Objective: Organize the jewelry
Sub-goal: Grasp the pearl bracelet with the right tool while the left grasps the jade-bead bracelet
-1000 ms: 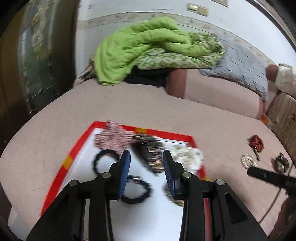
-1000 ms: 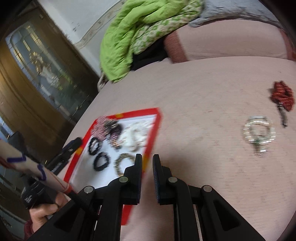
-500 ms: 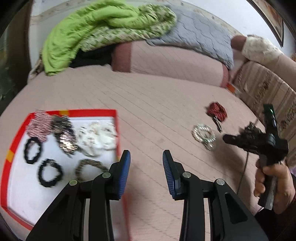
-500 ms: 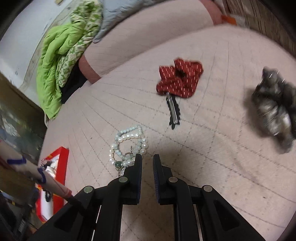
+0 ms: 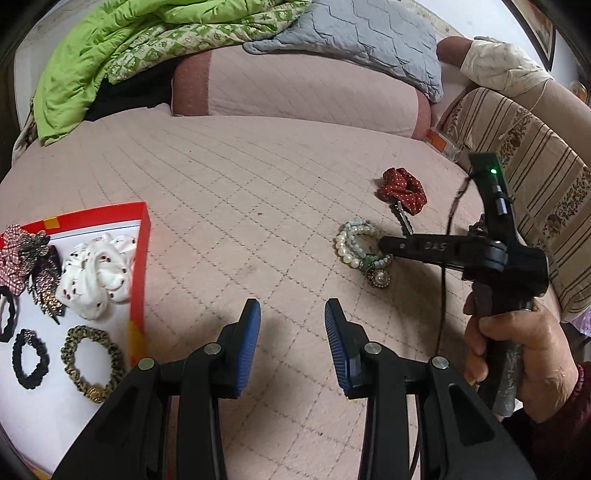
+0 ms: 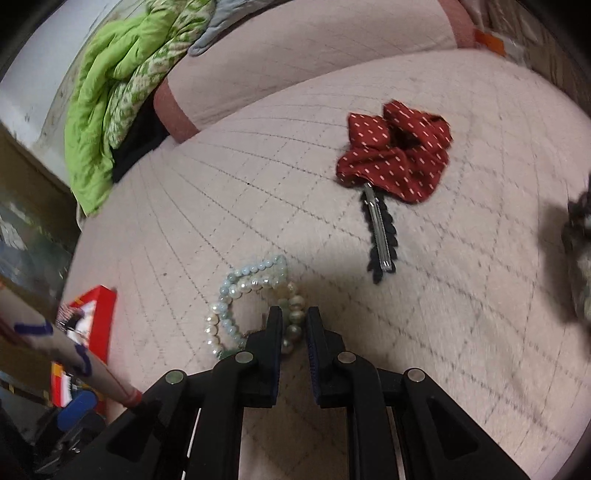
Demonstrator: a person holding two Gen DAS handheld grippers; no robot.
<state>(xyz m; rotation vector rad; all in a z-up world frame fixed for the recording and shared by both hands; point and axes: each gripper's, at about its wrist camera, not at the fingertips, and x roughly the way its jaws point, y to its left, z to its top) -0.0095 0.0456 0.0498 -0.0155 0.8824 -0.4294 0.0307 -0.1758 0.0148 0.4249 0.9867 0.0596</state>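
Observation:
A white tray with a red rim (image 5: 138, 258) lies at the left on the pink quilted bed and holds a white scrunchie (image 5: 96, 273), a leopard hair tie (image 5: 92, 362), a black hair tie (image 5: 29, 358) and other pieces. My left gripper (image 5: 291, 314) hovers open over bare quilt to the right of the tray, with nothing between its blue pads. A pearl bracelet (image 5: 354, 243) (image 6: 229, 295) lies further right. My right gripper (image 6: 294, 317) (image 5: 384, 245) is down at the bracelet, its jaws nearly together with beads showing in the slit. Beyond lie a red dotted scrunchie (image 6: 399, 155) and a hair clip (image 6: 380, 236).
A dark mottled scrunchie (image 6: 580, 258) sits blurred at the right edge. A green blanket (image 5: 110, 44) and a grey quilt (image 5: 369, 33) are piled on a pink bolster (image 5: 295, 88) at the back. A striped sofa arm (image 5: 535, 177) rises on the right. A person's hand (image 5: 524, 354) grips the right tool.
Both views swung away from the tray toward the loose pieces on the right. The right gripper dropped closer to the pearl bracelet, which now lies at its tips. The left jaws kept their gap.

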